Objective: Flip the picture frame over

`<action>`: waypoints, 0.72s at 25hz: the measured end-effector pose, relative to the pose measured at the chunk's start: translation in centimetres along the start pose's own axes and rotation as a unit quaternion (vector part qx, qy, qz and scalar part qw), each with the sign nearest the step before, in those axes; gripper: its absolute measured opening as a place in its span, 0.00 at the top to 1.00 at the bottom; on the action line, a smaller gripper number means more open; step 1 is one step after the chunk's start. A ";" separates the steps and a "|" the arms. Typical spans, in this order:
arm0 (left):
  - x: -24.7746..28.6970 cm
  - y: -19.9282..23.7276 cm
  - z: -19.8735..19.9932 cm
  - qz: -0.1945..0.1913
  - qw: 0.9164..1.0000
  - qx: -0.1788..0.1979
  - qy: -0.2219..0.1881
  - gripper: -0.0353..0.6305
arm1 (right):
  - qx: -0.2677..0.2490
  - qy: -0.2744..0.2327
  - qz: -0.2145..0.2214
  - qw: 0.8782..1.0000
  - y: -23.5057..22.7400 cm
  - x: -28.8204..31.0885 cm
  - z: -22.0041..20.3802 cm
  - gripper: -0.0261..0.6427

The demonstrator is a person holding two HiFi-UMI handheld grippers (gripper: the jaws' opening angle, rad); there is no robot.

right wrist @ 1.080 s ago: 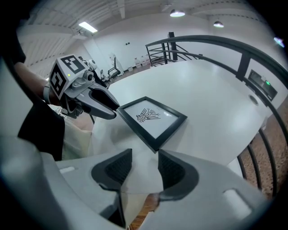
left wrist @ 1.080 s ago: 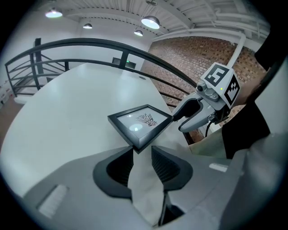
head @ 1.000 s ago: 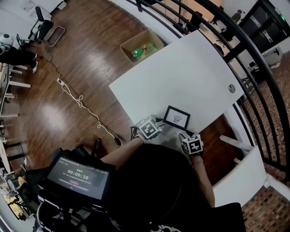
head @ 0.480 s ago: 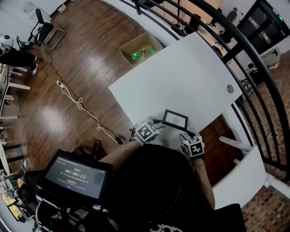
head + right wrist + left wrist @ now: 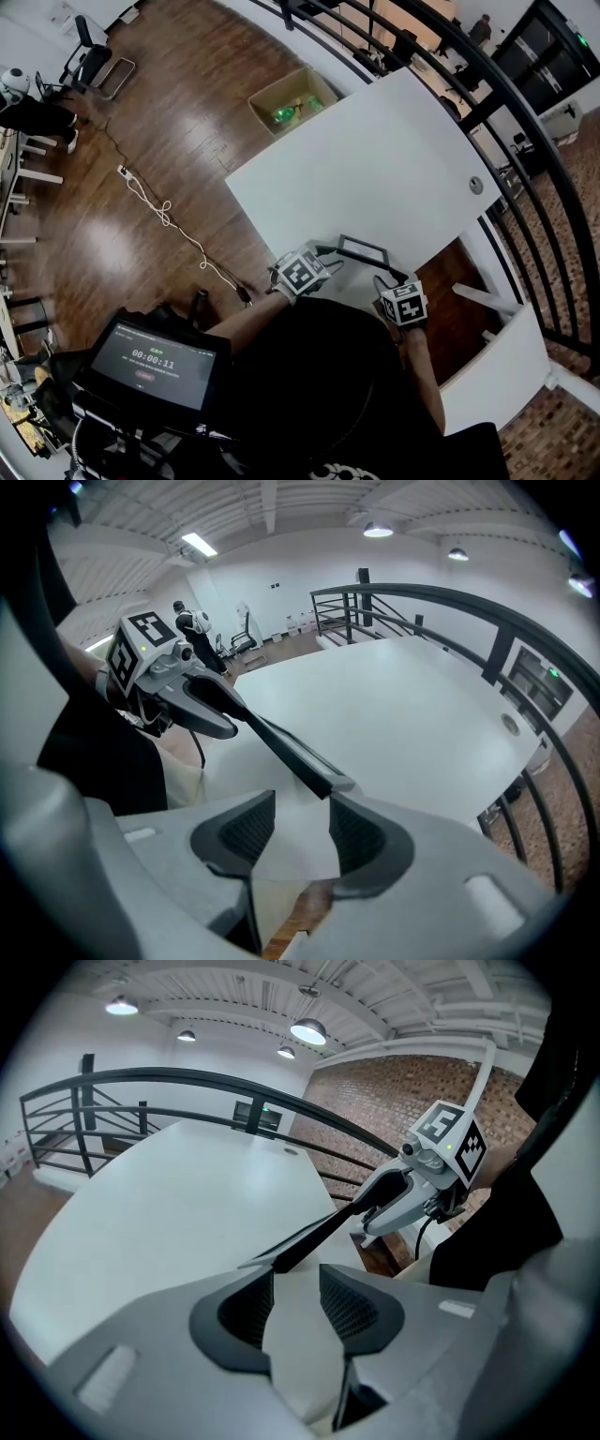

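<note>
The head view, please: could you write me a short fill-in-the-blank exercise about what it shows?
1. The black rectangular picture frame is tilted up from the ____ table.
2. The things inside the open cardboard box are ____ in colour.
3. The white cable lies on the wooden ____.
Missing words: white; green; floor.

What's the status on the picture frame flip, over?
Left gripper jaws apart, just been opening, nothing between them; right gripper jaws apart, empty. Picture frame tipped up, spanning both jaw tips, not flipped yet. Nothing in the way.
</note>
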State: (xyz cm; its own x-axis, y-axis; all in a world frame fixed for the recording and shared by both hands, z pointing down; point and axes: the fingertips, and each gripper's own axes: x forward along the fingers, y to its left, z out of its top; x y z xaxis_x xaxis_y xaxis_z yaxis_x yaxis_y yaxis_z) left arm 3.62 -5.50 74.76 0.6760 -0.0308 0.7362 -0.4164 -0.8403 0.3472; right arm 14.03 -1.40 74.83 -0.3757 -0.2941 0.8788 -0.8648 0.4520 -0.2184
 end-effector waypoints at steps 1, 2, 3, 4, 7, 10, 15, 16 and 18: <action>-0.1 0.0 0.1 0.001 1.000 0.000 -0.001 0.71 | -0.002 0.000 0.000 1.000 0.0 -0.1 0.1 0.72; -0.2 0.1 0.2 0.001 1.000 -0.001 -0.003 0.71 | -0.003 -0.001 0.001 1.000 0.0 -0.1 0.3 0.72; -0.2 0.1 0.4 0.001 1.000 -0.001 -0.005 0.71 | -0.003 -0.002 0.001 1.000 0.0 -0.2 0.4 0.72; -0.3 0.1 0.5 0.001 1.000 -0.002 -0.006 0.71 | -0.003 -0.003 0.001 1.000 0.0 -0.2 0.4 0.72; -0.4 0.3 0.8 0.003 1.000 -0.004 -0.012 0.71 | -0.001 -0.004 0.000 1.000 0.0 -0.2 0.6 0.72; -0.2 0.6 0.8 0.006 1.000 -0.005 -0.012 0.70 | 0.001 -0.008 0.000 1.000 0.0 -0.1 0.6 0.72; -0.2 0.8 1.1 0.007 1.000 -0.005 -0.014 0.70 | 0.001 -0.010 -0.001 1.000 -0.2 -0.2 0.9 0.72; -0.2 0.8 1.2 0.008 1.000 -0.005 -0.015 0.70 | 0.001 -0.011 -0.001 1.000 -0.3 -0.2 1.0 0.72; -0.3 0.9 1.4 0.009 1.000 -0.006 -0.016 0.70 | 0.002 -0.011 -0.002 1.000 -0.4 -0.3 1.2 0.72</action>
State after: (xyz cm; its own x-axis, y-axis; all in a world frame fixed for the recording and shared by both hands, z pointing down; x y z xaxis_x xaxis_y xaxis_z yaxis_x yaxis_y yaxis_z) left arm 3.95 -7.01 74.05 0.6879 -0.0635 0.7231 -0.4356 -0.8330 0.3412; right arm 14.09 -2.48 74.14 -0.3798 -0.3147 0.8699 -0.8677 0.4472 -0.2171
